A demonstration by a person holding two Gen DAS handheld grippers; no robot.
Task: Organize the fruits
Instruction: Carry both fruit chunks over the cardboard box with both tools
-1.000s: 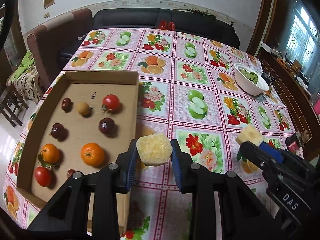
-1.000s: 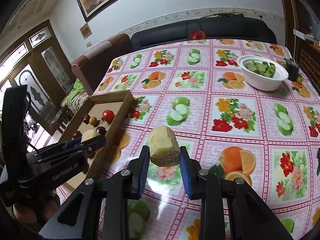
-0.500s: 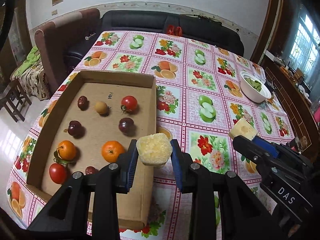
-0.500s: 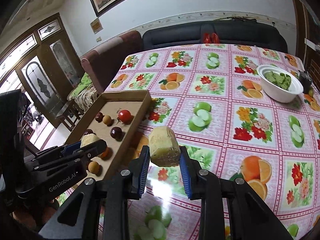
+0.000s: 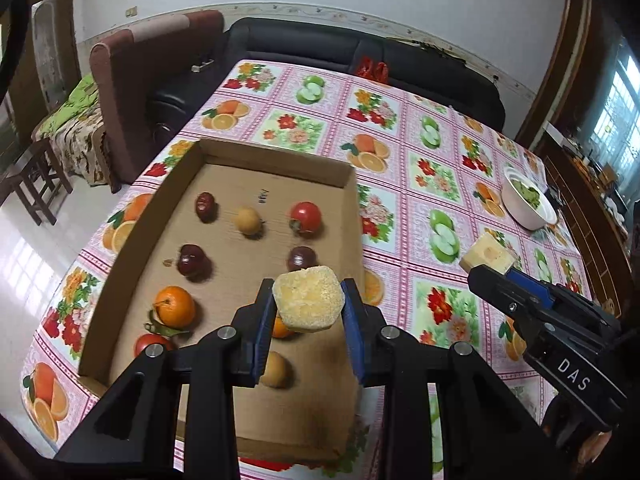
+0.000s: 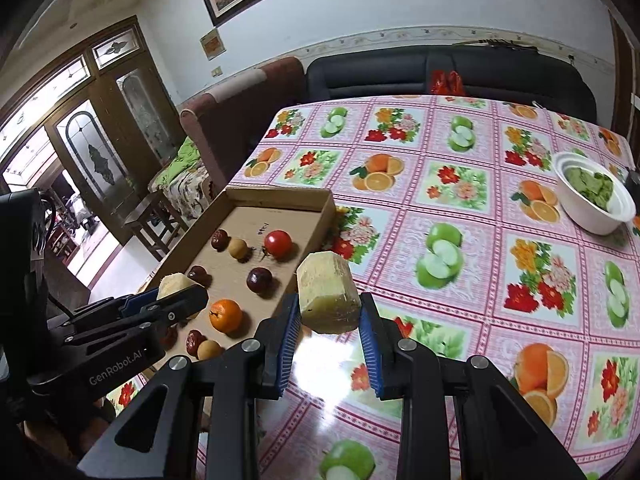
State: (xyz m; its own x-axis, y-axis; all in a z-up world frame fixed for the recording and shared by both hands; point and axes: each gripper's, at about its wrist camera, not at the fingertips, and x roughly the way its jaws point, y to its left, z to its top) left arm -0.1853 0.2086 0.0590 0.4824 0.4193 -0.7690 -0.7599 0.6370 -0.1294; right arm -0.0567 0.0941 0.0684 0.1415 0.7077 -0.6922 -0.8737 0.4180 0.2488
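Note:
My left gripper is shut on a pale yellow peeled fruit chunk, hanging over the near right part of the cardboard tray. My right gripper is shut on a second yellow chunk, above the tablecloth just right of the tray. In the tray lie tomatoes, an orange, dark plums, red dates and small tan fruits. Each gripper appears in the other's view: right gripper, left gripper.
A white bowl of green pieces stands at the table's far right. The fruit-print tablecloth covers the table. A black sofa and a brown armchair stand beyond the far edge. The floor drops off left of the tray.
Both grippers have moved left and slightly up with their chunks. The left one now hangs over the tray instead of beside its right wall; the right one has come close to that wall.

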